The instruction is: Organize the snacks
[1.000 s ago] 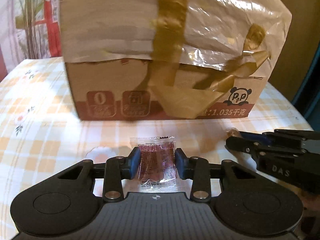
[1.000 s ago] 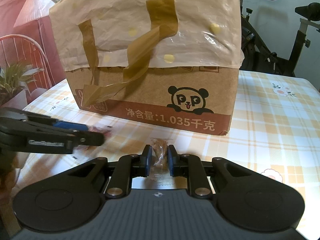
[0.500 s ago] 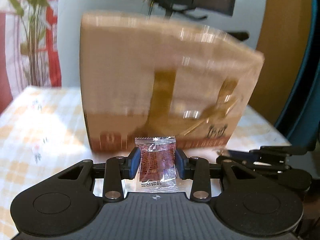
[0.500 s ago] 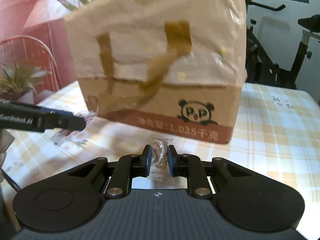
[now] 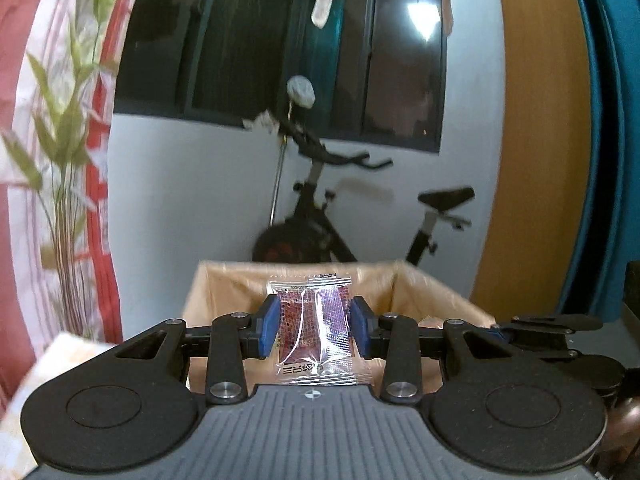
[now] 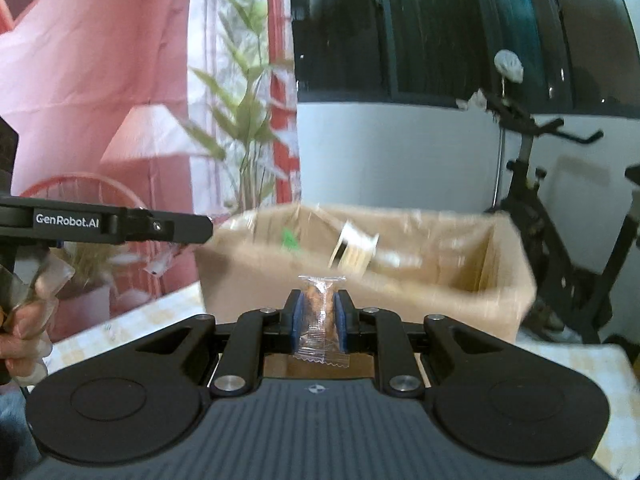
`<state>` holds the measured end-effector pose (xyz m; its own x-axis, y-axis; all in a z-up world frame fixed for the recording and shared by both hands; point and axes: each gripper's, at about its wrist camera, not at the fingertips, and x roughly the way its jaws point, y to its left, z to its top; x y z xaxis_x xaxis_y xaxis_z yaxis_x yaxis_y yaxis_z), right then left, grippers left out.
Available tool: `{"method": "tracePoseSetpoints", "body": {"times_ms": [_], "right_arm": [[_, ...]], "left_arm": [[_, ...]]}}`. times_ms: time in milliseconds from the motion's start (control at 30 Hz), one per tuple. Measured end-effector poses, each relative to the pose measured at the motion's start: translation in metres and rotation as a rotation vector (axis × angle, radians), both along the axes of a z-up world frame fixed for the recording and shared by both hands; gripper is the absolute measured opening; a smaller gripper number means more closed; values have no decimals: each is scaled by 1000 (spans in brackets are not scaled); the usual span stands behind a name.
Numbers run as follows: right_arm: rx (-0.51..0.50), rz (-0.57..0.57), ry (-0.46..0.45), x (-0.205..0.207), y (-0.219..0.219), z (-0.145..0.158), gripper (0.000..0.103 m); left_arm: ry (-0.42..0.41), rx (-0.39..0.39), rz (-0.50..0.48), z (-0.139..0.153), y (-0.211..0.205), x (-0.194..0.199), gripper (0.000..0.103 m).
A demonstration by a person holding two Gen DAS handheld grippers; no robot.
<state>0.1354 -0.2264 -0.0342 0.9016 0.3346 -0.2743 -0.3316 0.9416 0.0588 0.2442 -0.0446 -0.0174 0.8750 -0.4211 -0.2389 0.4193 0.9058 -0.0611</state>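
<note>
Behind the open cardboard box stands an exercise bike. Just before its rim, left gripper clamps a red snack packet; right gripper clamps a brown one.

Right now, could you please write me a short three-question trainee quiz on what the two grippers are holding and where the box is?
1. True or false: the left gripper is empty.
2. Which snack does the right gripper hold? A) red packet B) clear-wrapped brown snack C) green packet
3. Fill in: the cardboard box is open at its ____.

Key: 1 false, it grips the red snack packet. 2 B, the brown snack. 3 top.
</note>
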Motion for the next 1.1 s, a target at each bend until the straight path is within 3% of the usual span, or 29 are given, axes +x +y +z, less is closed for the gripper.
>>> {"method": "tracePoseSetpoints", "body": {"times_ms": [167, 333, 467, 567, 633, 700, 733, 767, 900, 967, 1100], "right_arm": [[-39, -48, -4, 38, -5, 22, 18], [-12, -146, 114, 81, -23, 21, 19], [-8, -179, 181, 104, -32, 16, 19], [-27, -185, 221, 114, -35, 13, 20], [-33, -187, 245, 118, -35, 12, 21], [-38, -189, 256, 119, -33, 13, 30], [-45, -192, 255, 118, -32, 14, 41], [-49, -192, 248, 116, -31, 15, 50], [-44, -210, 234, 107, -29, 23, 67], [-25, -217, 230, 102, -29, 28, 81], [27, -219, 204, 84, -29, 40, 94]], "left_arm": [[59, 16, -10, 11, -7, 61, 40], [88, 93, 34, 6, -19, 105, 41], [160, 138, 49, -8, -25, 130, 43], [201, 146, 26, -16, -27, 136, 56], [199, 159, 27, -18, -26, 132, 73], [180, 170, 30, -15, -23, 126, 84], [178, 173, 31, -14, -23, 121, 91], [180, 173, 37, -11, -21, 118, 93], [167, 143, 48, 2, -12, 103, 93], [156, 122, 57, 9, -5, 93, 93], [148, 91, 113, 21, 10, 65, 94]]}}
